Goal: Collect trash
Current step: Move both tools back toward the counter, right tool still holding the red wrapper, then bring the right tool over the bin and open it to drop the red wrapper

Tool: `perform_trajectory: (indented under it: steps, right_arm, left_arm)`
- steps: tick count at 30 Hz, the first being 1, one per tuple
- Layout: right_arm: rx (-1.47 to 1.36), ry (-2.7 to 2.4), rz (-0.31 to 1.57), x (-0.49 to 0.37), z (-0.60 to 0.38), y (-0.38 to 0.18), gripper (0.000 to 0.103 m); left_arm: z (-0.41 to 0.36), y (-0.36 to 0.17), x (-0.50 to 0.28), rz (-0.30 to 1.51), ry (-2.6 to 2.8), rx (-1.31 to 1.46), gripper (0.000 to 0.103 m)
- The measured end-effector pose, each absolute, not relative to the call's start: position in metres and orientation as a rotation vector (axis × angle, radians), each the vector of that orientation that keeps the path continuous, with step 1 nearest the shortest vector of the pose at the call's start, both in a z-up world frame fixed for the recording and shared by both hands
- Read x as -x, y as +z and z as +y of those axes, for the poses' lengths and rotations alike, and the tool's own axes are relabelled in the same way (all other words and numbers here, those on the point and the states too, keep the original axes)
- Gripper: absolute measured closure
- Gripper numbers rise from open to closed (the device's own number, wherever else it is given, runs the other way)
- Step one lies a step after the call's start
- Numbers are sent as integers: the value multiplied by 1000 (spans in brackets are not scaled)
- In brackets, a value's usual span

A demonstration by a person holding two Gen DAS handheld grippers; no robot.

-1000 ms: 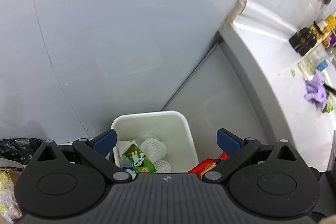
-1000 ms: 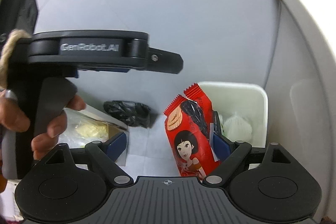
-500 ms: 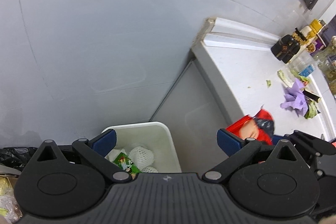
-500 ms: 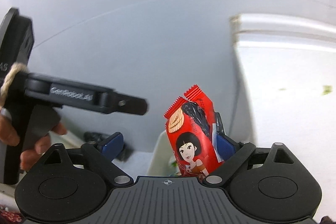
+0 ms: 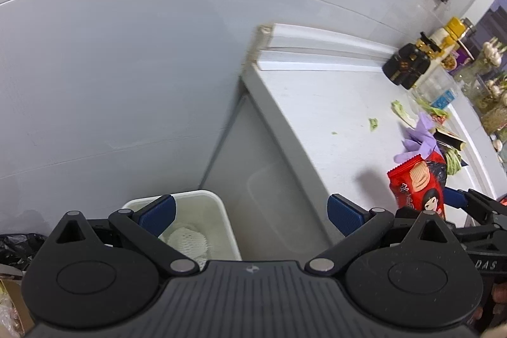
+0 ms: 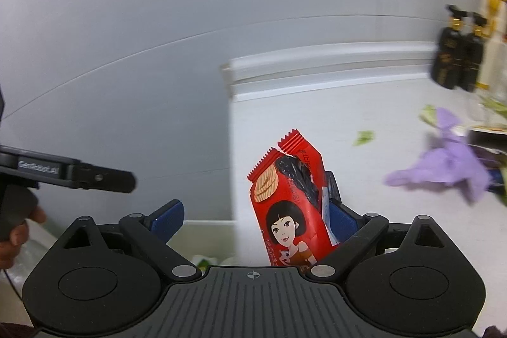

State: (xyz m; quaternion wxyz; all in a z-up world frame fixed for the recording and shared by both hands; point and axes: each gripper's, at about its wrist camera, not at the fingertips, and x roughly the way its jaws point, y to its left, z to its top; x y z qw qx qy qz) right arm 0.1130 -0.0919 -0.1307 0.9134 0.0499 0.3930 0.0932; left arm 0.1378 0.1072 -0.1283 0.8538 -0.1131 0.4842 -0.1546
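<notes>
At lower left of the left wrist view sits the white bin (image 5: 218, 211), behind the left gripper (image 5: 250, 213), whose fingers are spread and empty. At right, over the tabletop (image 5: 332, 116), the red snack wrapper (image 6: 291, 208) leans on the right gripper (image 6: 255, 219)'s right-hand finger; the fingers stand wide, unclenched.

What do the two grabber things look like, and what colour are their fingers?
Both are black plastic. The left gripper and right gripper each have a ribbed body, two round discs, triangle cut-outs, silver pivot pins and a small crosshair mark. Their fingers end in flat blue pads. Seen from the right wrist, the left one's side bar carries pale lettering.
</notes>
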Motion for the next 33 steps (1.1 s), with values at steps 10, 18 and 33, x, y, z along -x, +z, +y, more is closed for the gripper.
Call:
perform_trajectory:
  steps: [10, 18, 33]
  right_arm:
    - [-128, 77, 763, -114, -165, -120, 6]
    - [-153, 0, 710, -105, -219, -101, 6]
    - [-143, 319, 767, -115, -169, -93, 6]
  left_arm:
    - [55, -127, -150, 1018, -377, 207, 1]
    - [-10, -126, -172, 1000, -515, 96, 1]
    - [1, -101, -176, 950, -648, 186, 6]
